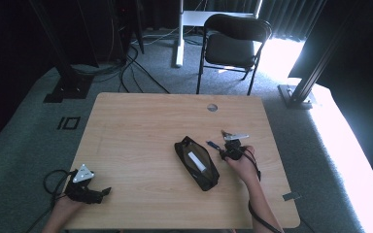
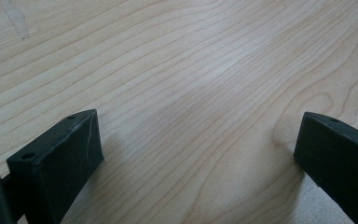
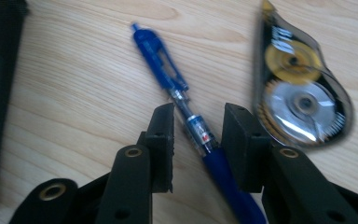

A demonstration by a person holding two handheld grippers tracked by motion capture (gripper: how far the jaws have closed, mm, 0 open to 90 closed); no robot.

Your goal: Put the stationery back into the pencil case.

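The pen (image 3: 186, 112) lies flat on the table (image 1: 136, 126), running up between the jaws of your right gripper (image 3: 196, 135) — its blue clip end reaches out past the fingertips, its blue grip runs back under the gripper body. Your jaws stand a little apart on either side of the clear barrel, and a sliver of wood shows on each side of it, so they straddle the pen and are not clamped on it. Just beyond the jaw on the right of the right gripper view sits a correction tape roller (image 3: 300, 88), close to that jaw but apart from the pen. Off past the other jaw lies the black pencil case (image 1: 196, 162), unzipped, with a white thing inside.

Your left gripper (image 1: 85, 187) rests at the near left corner of the table, well apart from all this — its jaws spread wide over bare wood, holding nothing.
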